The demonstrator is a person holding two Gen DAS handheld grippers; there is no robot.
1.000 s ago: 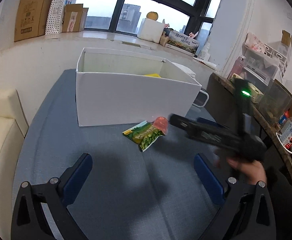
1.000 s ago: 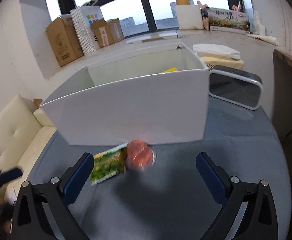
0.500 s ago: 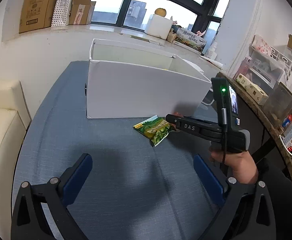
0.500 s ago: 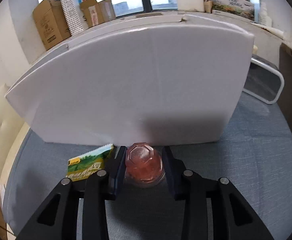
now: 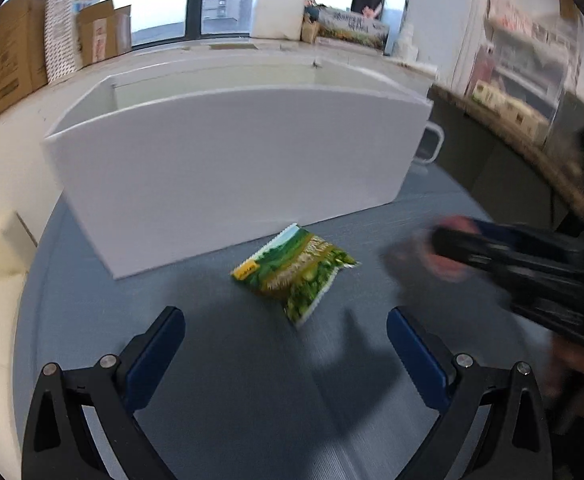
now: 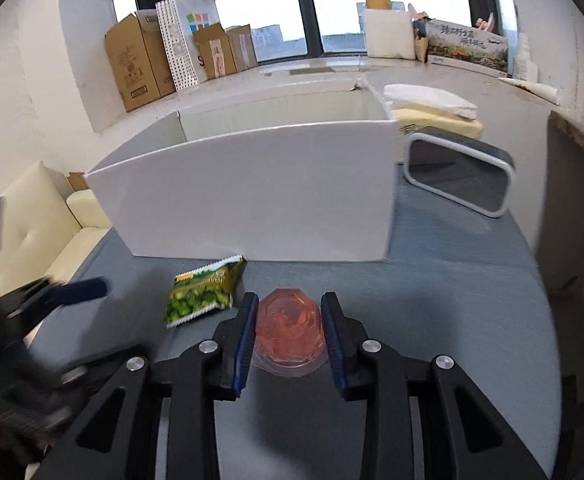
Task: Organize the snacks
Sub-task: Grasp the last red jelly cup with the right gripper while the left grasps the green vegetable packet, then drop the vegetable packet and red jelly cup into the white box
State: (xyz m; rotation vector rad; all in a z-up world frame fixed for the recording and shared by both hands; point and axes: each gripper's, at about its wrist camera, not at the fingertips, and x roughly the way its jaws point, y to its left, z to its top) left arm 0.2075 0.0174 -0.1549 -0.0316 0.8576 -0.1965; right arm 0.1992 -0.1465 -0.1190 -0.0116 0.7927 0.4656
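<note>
Right tongs (image 6: pixel 290 330) pinching jelly cup (image 6: pixel 289 334), lower centre; left tongs (image 5: pixel 284 344) spread, empty. Green packet (image 5: pixel 296 270) on desk (image 5: pixel 220 380), unboxed; white box (image 5: pixel 232 168) behind.

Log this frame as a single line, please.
right gripper: shut on jelly cup | left gripper: open, facing green packet | packet: on table by white box

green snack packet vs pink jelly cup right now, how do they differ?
The green snack packet is a flat, opaque printed pouch; the pink jelly cup is a translucent, faceted plastic cup. The packet lies loose on the grey table near the white box; the cup is clamped in the right gripper. The left gripper is open. Both are outside the box.
</note>
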